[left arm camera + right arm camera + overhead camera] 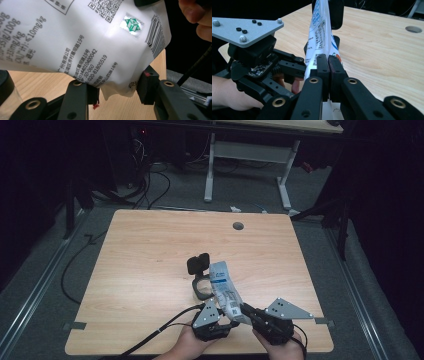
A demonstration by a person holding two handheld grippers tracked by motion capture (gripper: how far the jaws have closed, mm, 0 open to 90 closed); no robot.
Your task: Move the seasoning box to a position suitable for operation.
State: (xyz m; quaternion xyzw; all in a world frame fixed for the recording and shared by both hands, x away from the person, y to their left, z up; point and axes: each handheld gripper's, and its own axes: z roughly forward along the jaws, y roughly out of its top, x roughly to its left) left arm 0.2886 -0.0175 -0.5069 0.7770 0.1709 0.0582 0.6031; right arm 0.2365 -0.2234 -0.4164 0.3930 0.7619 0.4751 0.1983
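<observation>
I am pinching the lower edge of the white printed pouch (226, 292) between the clamped jaws of my right gripper (327, 65), holding it up above the wooden table (150, 265), near its front edge. My left gripper (117, 87) is sitting with jaws parted, the pouch's bottom corner hanging between them. A black stand (198, 270) is standing just behind the pouch

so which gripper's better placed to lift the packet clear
Right. The right gripper has its jaws pressed shut on the packet edge, holding it up. The left gripper has its jaws apart around the packet's lower corner, not yet gripping.
</observation>
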